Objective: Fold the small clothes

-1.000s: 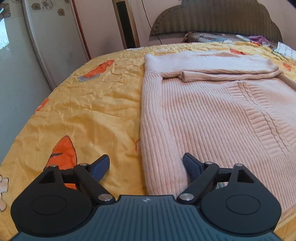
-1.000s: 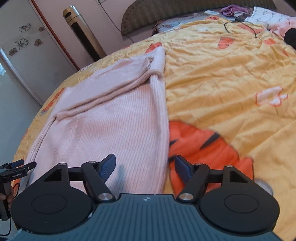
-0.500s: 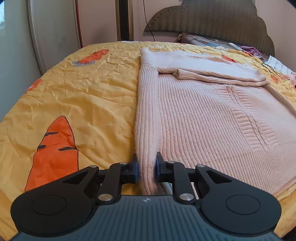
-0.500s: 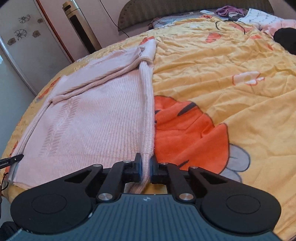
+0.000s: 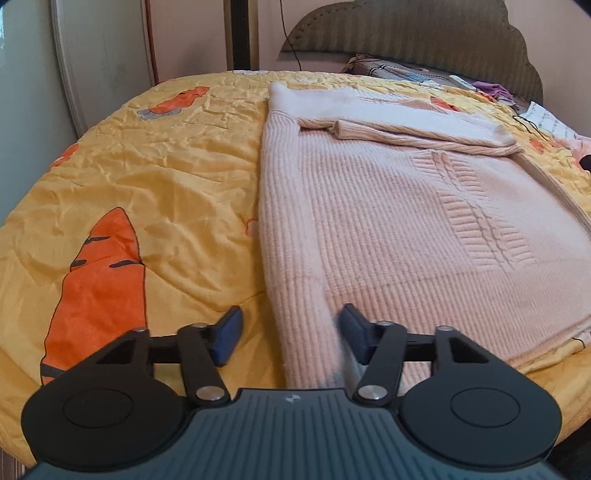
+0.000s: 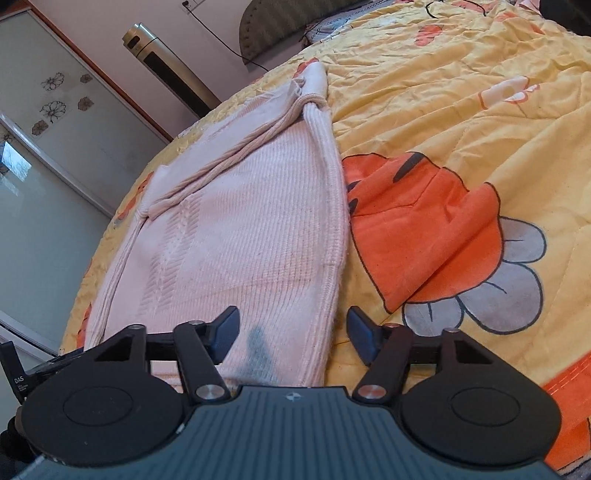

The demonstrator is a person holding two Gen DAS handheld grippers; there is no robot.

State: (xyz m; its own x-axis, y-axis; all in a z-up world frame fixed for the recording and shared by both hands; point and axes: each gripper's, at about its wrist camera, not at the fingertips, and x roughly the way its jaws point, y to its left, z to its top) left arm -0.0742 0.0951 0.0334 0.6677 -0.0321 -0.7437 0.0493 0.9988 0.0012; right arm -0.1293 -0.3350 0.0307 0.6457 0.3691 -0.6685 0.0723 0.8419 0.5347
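Observation:
A pale pink knitted sweater lies flat on the bed, with its sleeves folded across the top. My left gripper sits at the sweater's near left corner. Its jaws are opening, and the ribbed side edge lies loose between them with neither blue pad pressing it. In the right wrist view the sweater runs away from me. My right gripper is at its near right corner. Its jaws are opening too, astride the hem without gripping it.
A yellow quilt with orange carrot prints covers the bed and drops off at the near and left edges. A padded headboard stands at the far end, with small clothes near it. A tall silver fan and wardrobe doors stand beside the bed.
Half a second ago both grippers were shut on the sweater's near corners. Both have since spread their jaws and let the cloth go. The sweater's side edges lie straighter than a second ago.

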